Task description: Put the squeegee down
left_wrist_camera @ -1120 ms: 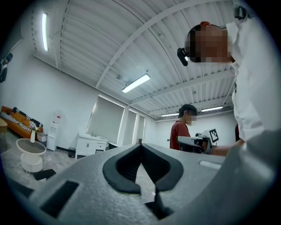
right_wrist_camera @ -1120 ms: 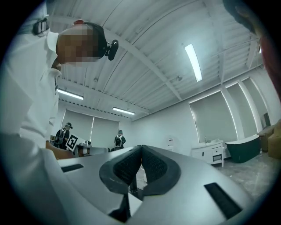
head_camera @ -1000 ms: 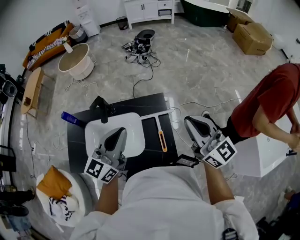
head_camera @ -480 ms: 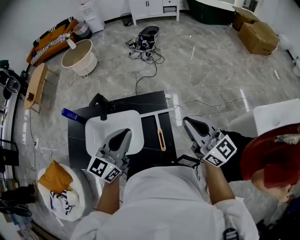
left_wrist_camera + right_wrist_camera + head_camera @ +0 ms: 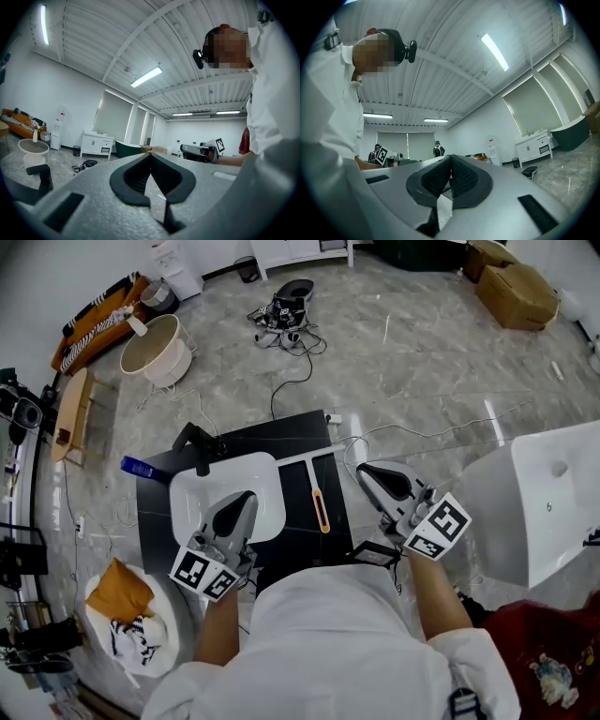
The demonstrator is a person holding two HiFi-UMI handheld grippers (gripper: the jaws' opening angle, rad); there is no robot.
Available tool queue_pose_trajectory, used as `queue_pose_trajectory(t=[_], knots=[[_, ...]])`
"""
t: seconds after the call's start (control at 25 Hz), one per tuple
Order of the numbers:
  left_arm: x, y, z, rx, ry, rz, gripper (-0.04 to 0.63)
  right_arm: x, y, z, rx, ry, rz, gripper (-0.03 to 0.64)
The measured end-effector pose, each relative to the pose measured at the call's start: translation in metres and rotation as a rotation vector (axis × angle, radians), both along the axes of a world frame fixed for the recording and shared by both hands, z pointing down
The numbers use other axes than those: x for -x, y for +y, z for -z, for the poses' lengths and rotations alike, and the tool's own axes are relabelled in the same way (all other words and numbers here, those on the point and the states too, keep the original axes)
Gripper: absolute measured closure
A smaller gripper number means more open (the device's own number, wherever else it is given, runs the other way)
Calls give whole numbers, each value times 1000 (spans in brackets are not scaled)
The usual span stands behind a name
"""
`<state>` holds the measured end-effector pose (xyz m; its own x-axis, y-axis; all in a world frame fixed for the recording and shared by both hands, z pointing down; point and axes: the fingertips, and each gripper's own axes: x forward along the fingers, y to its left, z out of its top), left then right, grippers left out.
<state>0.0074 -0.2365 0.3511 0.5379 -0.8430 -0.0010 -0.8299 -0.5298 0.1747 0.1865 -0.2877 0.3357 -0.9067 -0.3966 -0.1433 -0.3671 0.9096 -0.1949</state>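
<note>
Fingers of the left gripper [image 5: 246, 499] are pressed together on nothing, poised over the white basin [image 5: 202, 486]. Those of the right gripper [image 5: 367, 470] are likewise closed and empty, just off the table's right edge. Between the two pairs of fingers, touching neither, the squeegee [image 5: 321, 510] lies flat on the black table [image 5: 292, 442], on the bare strip beside the basin. Beyond the fingertips the table ends at grey marble floor [image 5: 422, 362], open apart from loose cables [image 5: 283, 332] and a round tub [image 5: 153, 354].
</note>
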Motion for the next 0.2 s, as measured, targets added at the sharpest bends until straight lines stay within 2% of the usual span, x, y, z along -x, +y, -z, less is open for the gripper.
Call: queue_pose_trajectory(t=[0.2], knots=[[-5,-4,-5,12,5,-12,584,-5,-6,-4,14,-6,18,601]])
